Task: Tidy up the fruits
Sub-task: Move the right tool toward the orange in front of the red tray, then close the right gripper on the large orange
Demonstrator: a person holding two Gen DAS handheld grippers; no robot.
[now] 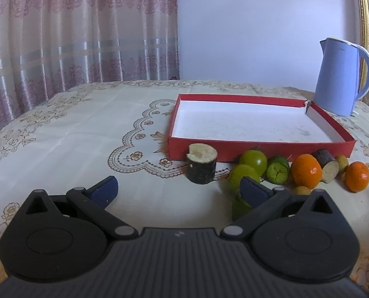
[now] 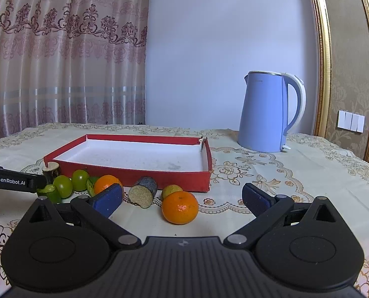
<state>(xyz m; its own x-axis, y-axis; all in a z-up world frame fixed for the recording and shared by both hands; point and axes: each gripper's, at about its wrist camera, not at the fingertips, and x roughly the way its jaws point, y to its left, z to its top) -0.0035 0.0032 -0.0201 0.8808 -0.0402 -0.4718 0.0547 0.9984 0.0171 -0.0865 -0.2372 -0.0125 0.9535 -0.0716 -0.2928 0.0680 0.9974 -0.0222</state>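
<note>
A shallow red box (image 1: 256, 150) (image 2: 134, 172) with a white floor lies empty on the table. Along its near wall sits a row of fruit: a dark sugarcane stub (image 1: 201, 166) (image 2: 50, 170), green fruits (image 1: 253, 161) (image 2: 80, 179), two oranges (image 1: 306, 170) (image 1: 357, 176), and a second cane piece (image 1: 327, 165) (image 2: 143, 191). My left gripper (image 1: 178, 190) is open just short of the upright stub, and its right finger overlaps a green fruit (image 1: 241, 175). My right gripper (image 2: 182, 198) is open, with an orange (image 2: 180, 207) between its fingers, untouched.
A blue electric kettle (image 1: 341, 77) (image 2: 268, 113) stands behind the box's far right corner. The patterned tablecloth (image 1: 85, 136) covers the table. Curtains hang at the back left. The left gripper's body (image 2: 10, 180) shows at the left edge of the right wrist view.
</note>
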